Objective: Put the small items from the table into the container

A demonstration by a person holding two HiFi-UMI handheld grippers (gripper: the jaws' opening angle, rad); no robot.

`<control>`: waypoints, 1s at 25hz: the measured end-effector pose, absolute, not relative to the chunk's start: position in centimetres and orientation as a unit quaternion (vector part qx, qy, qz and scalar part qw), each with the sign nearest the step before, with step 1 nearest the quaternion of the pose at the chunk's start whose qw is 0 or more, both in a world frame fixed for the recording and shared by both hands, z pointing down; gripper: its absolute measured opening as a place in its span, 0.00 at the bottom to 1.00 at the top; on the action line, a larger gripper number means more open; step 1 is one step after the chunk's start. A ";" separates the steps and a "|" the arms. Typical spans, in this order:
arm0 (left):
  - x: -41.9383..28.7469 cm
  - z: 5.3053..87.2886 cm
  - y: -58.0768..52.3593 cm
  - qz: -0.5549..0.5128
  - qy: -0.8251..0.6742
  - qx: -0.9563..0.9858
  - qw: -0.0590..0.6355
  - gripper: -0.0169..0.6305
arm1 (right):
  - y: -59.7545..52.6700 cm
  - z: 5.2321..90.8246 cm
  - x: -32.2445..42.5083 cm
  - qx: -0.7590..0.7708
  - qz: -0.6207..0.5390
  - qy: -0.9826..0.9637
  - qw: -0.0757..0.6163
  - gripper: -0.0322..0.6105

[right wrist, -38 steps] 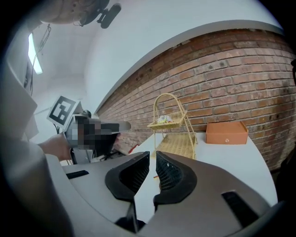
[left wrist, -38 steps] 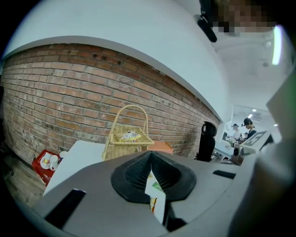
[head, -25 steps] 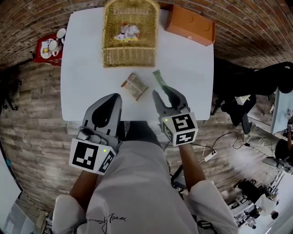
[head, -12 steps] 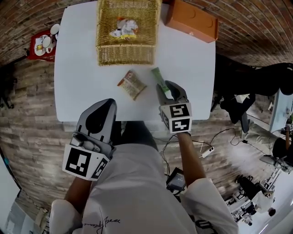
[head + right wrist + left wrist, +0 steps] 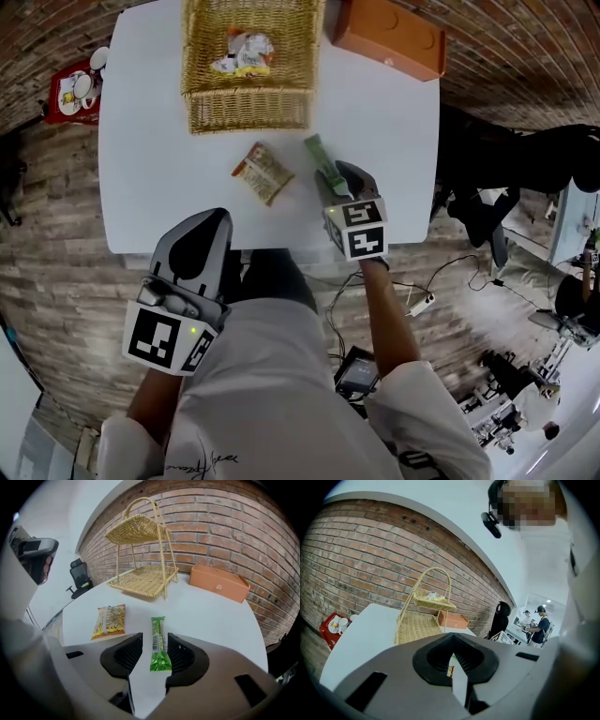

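Head view, looking steeply down: a white desk point(image 5: 375, 141) stands against a brick wall. At its far edge sits a two-tier wicker basket point(image 5: 248, 110) with a few wrapped snacks point(image 5: 242, 53) in its upper tray, and beside it, to the right, an orange box point(image 5: 389, 37). On the bare desk in front of the basket lie an orange and yellow snack packet point(image 5: 262, 172) and, just to its right, a slim green snack bar point(image 5: 322, 161). The right hand-held gripper point(image 5: 333, 173) points down at the green bar. Right gripper view: its jaws are opening and stand on either side of the green bar's point(image 5: 158, 641) near end, not pressing it, with the bar flat on the desk. The left hand-held gripper point(image 5: 211, 217) hangs at the desk's near edge, jaws together with nothing between them, well apart from both snacks
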State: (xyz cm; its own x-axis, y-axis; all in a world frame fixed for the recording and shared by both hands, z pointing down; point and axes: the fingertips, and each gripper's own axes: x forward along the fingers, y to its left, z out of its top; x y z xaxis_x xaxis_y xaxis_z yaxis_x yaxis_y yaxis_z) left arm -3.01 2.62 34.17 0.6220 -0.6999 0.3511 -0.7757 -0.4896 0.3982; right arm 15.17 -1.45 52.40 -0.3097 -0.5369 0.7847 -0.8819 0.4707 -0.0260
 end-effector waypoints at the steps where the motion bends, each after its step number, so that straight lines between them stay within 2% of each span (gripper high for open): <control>1: -3.0 34.3 2.6 0.071 -0.428 0.860 0.268 0.04 | -1.5 52.6 15.2 0.458 0.237 -0.773 0.370 0.27; 13: -3.7 35.1 2.5 0.079 -0.423 0.859 0.276 0.04 | -1.0 54.3 15.6 0.471 0.272 -0.752 0.372 0.27; 25: -4.1 34.8 2.5 0.083 -0.426 0.858 0.275 0.04 | -0.4 54.8 15.3 0.465 0.288 -0.751 0.368 0.18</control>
State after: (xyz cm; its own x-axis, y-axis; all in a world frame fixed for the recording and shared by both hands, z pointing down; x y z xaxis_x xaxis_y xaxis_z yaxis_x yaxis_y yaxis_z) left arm -4.08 2.55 34.79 0.6228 -0.6861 0.3760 -0.7769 -0.4854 0.4010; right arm 15.31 -0.45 54.81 -0.2955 -0.4869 0.8219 -0.9119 0.4003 -0.0906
